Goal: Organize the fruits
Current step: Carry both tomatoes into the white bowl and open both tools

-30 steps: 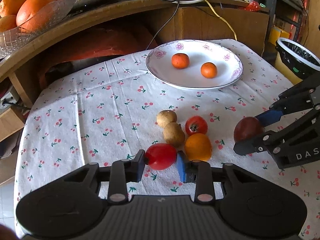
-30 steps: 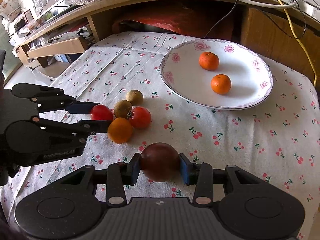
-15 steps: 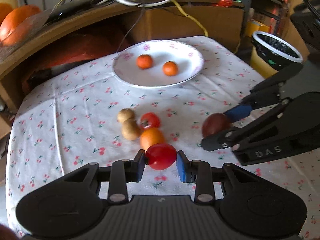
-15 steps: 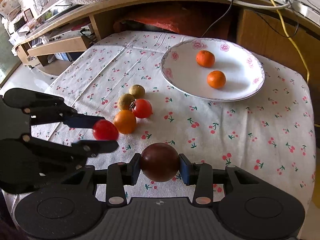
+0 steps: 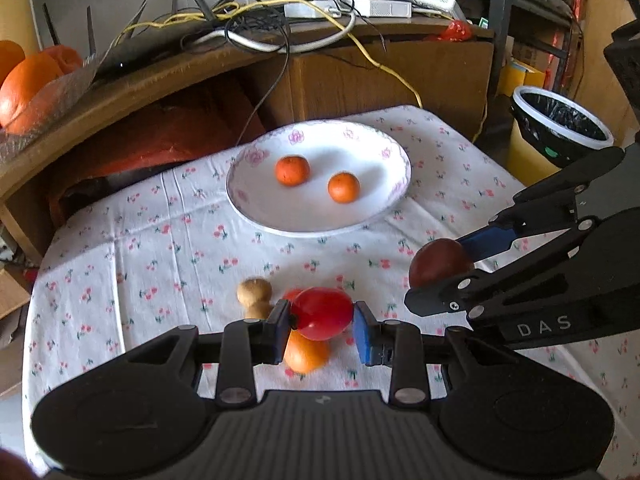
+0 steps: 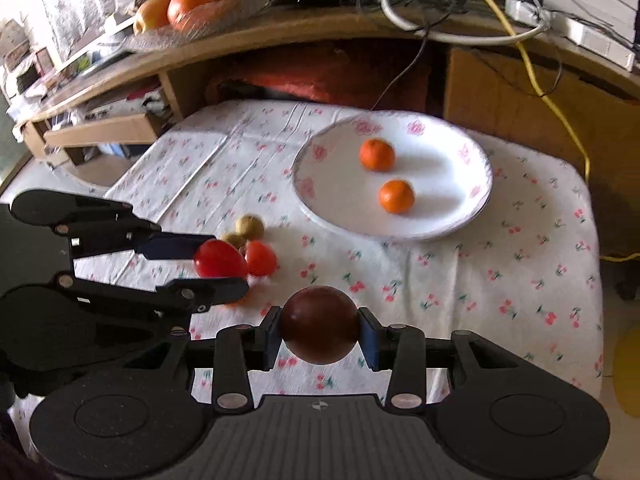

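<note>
Fruit count, cherry-print table.
Plate (image 5: 256,216): two tangerines (image 5: 293,170). Left gripper (image 5: 321,322) clamps red tomato (image 5: 322,312); right gripper (image 6: 319,334) clamps dark plum (image 6: 319,324) (both lifted).

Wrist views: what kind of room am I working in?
Probably a lived-in home room: a cherry-print tablecloth under a floral white plate, a cluttered curved wooden desk with tangled cables, and a lined bin.

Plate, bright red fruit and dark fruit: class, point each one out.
plate (image 5: 256,208), left wrist view, bare white inner wall at its left.
bright red fruit (image 5: 322,312), left wrist view, middle of its front.
dark fruit (image 6: 319,323), right wrist view, middle of its front.
</note>
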Demonstrator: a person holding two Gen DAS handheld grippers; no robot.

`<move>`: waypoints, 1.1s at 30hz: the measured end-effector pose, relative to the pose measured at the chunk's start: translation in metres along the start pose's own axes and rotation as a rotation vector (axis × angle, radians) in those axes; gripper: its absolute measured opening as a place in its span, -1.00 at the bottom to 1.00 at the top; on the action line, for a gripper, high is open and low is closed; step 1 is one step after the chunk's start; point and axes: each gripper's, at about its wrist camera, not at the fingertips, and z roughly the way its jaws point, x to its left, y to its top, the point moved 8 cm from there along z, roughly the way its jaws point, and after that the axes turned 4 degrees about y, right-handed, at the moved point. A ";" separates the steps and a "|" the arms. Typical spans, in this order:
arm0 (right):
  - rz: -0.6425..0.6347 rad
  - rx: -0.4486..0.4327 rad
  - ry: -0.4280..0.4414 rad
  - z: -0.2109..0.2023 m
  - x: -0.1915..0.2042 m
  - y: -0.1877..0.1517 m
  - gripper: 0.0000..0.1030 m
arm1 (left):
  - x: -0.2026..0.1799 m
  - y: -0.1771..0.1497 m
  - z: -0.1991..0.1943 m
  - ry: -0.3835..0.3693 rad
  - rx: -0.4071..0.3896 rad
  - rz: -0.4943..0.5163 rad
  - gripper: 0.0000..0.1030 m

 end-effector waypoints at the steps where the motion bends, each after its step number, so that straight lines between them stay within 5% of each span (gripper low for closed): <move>1: 0.005 -0.010 -0.004 -0.001 -0.002 0.004 -0.32 | 0.000 0.004 0.001 0.002 -0.006 -0.003 -0.22; 18: 0.086 -0.086 -0.065 0.012 -0.042 0.043 -0.31 | 0.013 0.050 0.038 0.047 -0.042 -0.034 -0.22; 33: 0.093 -0.081 -0.069 0.037 -0.056 0.052 -0.30 | 0.022 0.053 0.071 0.042 -0.013 -0.045 -0.22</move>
